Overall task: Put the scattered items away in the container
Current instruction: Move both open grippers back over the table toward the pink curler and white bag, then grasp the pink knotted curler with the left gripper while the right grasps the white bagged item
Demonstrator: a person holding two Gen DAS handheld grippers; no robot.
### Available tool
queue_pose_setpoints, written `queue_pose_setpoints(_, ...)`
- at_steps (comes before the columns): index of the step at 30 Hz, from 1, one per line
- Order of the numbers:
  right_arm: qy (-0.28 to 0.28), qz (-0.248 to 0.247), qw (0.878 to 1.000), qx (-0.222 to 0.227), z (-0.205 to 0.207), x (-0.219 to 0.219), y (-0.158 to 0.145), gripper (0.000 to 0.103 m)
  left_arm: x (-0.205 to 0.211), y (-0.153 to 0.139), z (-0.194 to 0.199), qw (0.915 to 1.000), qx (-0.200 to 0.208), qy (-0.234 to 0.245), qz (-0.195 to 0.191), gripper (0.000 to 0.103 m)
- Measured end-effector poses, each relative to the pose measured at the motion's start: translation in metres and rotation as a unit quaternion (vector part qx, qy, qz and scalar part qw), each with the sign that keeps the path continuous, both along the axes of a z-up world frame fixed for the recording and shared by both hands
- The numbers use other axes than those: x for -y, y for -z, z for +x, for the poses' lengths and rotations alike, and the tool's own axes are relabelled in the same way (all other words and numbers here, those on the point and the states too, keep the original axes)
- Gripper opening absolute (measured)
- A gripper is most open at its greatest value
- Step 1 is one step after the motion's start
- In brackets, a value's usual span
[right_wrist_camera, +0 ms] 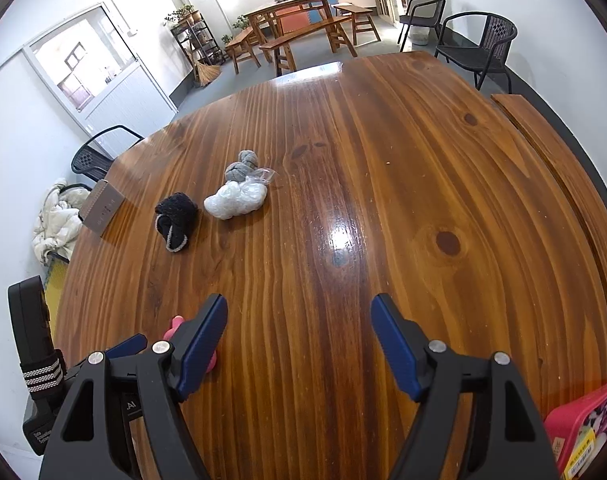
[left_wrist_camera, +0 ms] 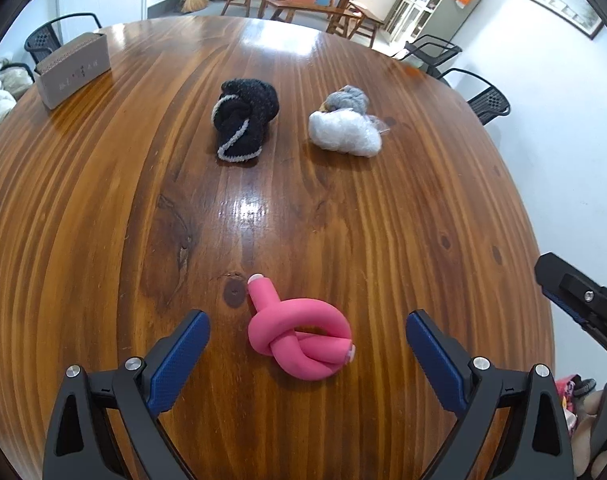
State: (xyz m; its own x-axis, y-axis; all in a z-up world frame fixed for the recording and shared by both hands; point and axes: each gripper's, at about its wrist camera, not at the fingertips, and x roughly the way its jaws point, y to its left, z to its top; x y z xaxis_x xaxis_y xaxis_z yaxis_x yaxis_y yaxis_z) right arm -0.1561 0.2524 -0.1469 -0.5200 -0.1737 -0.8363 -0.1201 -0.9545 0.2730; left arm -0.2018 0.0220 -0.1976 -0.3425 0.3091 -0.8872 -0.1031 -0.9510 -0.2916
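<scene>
Left wrist view showed the left hand-held gripper (left_wrist_camera: 307,344) spread wide around the pink knotted tube (left_wrist_camera: 299,340) near the counter's (left_wrist_camera: 103,200) near edge, apparently readying a grasp; the right hand-held gripper (right_wrist_camera: 299,332) was released too.

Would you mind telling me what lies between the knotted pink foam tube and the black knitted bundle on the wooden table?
Only bare wooden table separates the knotted pink foam tube from the black knitted bundle, clearest in the left wrist view.

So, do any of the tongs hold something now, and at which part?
Nothing is held. The left tongs stand open around the pink knotted tube without touching it; the right tongs are open over bare table.
</scene>
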Motion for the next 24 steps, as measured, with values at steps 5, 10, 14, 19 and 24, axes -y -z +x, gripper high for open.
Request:
queue_pose_setpoints(5, -0.007, 0.004, 1.000, 0.002, -0.013, 0.003, 0.005, 0.078, -0.002, 0.010, -0.002, 0.9994, -0.003, -0.003, -0.035, 0.100)
queue_pose_setpoints(10, -0.021, 0.010, 1.000, 0.004, -0.026, 0.011, 0.012, 0.078, 0.004, 0.021, -0.003, 0.9994, 0.009, -0.006, -0.034, 0.087)
queue_pose_setpoints(14, -0.034, 0.017, 0.999, 0.006, -0.039, 0.020, 0.018, 0.078, 0.007, 0.019, -0.001, 0.9999, -0.001, -0.004, -0.016, 0.061)
queue_pose_setpoints(19, -0.054, 0.018, 0.998, 0.003, -0.067, 0.033, 0.024, 0.078, 0.018, 0.012, 0.002, 0.9998, -0.016, -0.008, -0.005, 0.058)
queue_pose_setpoints(24, -0.070, 0.013, 0.997, 0.006, -0.105, 0.048, 0.031, 0.078, 0.038, 0.003, 0.003, 0.9994, -0.030, -0.019, 0.005, 0.058)
